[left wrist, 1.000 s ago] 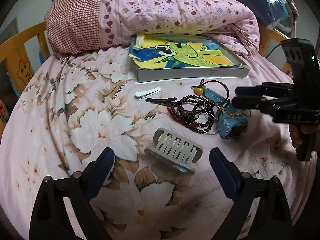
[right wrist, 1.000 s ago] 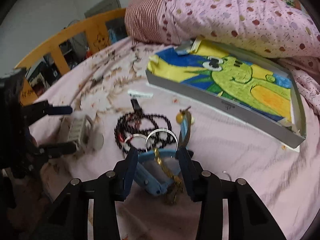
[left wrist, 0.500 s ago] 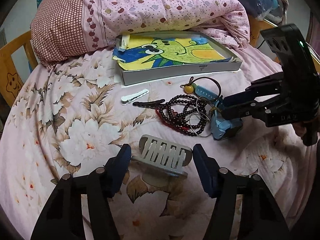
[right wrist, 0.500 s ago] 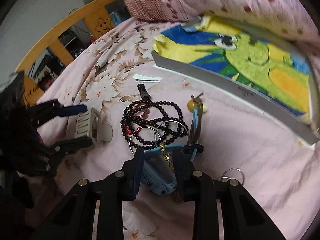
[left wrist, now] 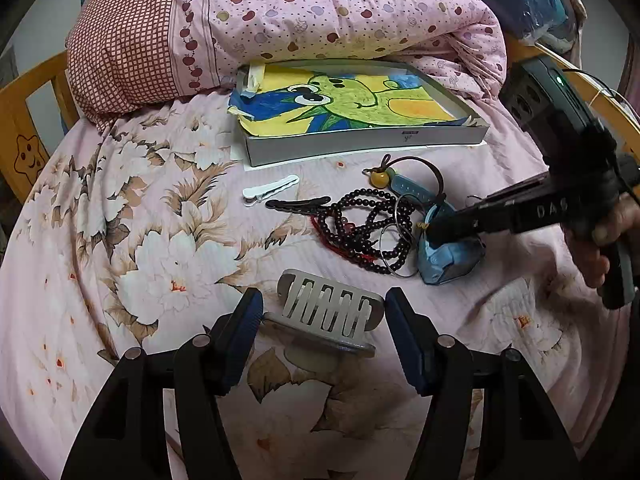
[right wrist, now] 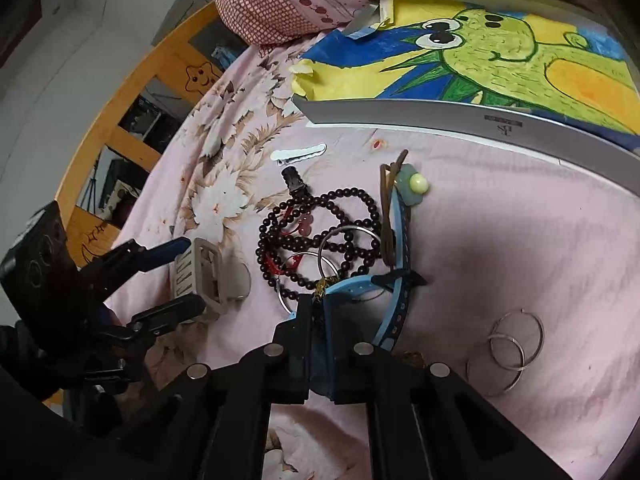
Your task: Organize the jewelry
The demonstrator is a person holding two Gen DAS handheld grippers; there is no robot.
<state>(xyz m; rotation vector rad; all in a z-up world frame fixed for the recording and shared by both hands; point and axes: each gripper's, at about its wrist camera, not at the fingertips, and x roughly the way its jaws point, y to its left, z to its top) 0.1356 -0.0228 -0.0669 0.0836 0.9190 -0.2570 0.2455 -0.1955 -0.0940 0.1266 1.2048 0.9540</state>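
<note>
A grey hair claw clip [left wrist: 328,304] lies on the floral bedspread, and my left gripper [left wrist: 325,316] has a pad against each of its ends. The right wrist view shows that clip [right wrist: 200,276] between the left gripper's [right wrist: 182,276] two fingers. To the right, a jewelry heap holds a dark bead bracelet [left wrist: 360,224], silver rings [left wrist: 400,240] and a blue watch [left wrist: 448,264]. My right gripper [right wrist: 318,300] is shut on a thin gold chain [right wrist: 320,289] lying over the watch strap [right wrist: 352,286].
A white hair clip [left wrist: 272,192] and a black one [left wrist: 298,204] lie left of the heap. Behind stands a shallow grey box [left wrist: 360,140] with a dinosaur drawing, against a rolled pink quilt [left wrist: 320,8]. Two loose rings [right wrist: 516,340] lie right. A wooden rail [right wrist: 132,92] edges the bed.
The left jaws have closed in from wide apart onto the hair claw clip. The right jaws have closed on the gold chain, and that gripper has rolled and moved in over the watch.
</note>
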